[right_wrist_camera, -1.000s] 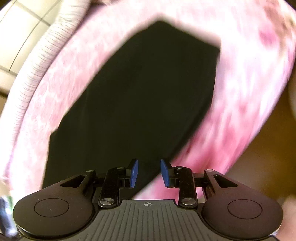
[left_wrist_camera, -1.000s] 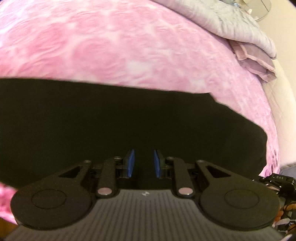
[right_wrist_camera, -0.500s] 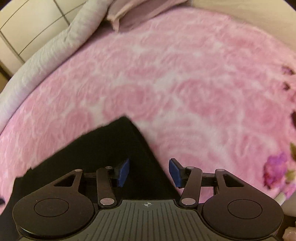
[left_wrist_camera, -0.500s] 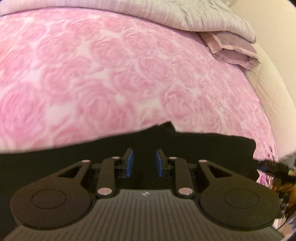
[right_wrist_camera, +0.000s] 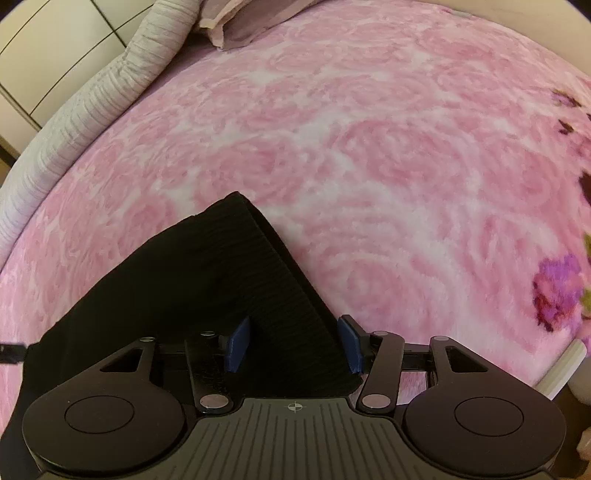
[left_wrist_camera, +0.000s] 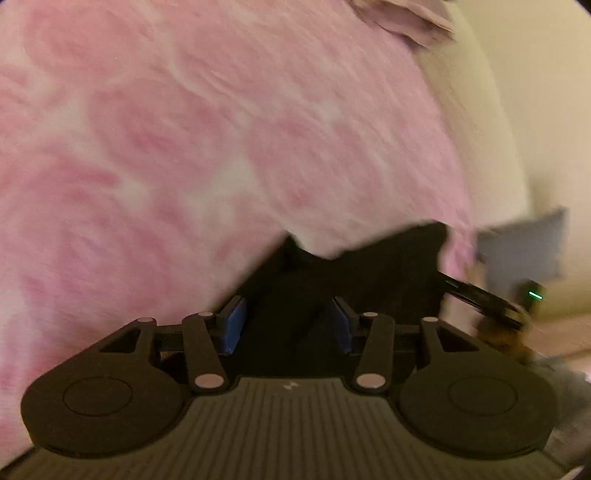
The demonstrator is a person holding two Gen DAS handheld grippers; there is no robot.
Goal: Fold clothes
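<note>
A black garment (right_wrist_camera: 192,280) lies on a pink rose-patterned blanket (right_wrist_camera: 369,147). In the right wrist view its ribbed band (right_wrist_camera: 288,295) runs between the blue pads of my right gripper (right_wrist_camera: 293,345), whose jaws stand wide apart around it. In the blurred left wrist view another edge of the garment (left_wrist_camera: 369,273) lies between the blue pads of my left gripper (left_wrist_camera: 288,325), also open. Most of the garment is hidden below both grippers.
A grey ribbed duvet (right_wrist_camera: 92,99) and a mauve pillow (right_wrist_camera: 236,22) lie along the bed's far side. The pillow (left_wrist_camera: 402,18) also shows in the left wrist view. The bed edge, a cream wall (left_wrist_camera: 535,110) and a grey object (left_wrist_camera: 524,247) are at the right.
Both grippers have dropped to the garment's edges and their jaws have opened wider. The left view swung right and is blurred by motion; far less black cloth shows than a second ago.
</note>
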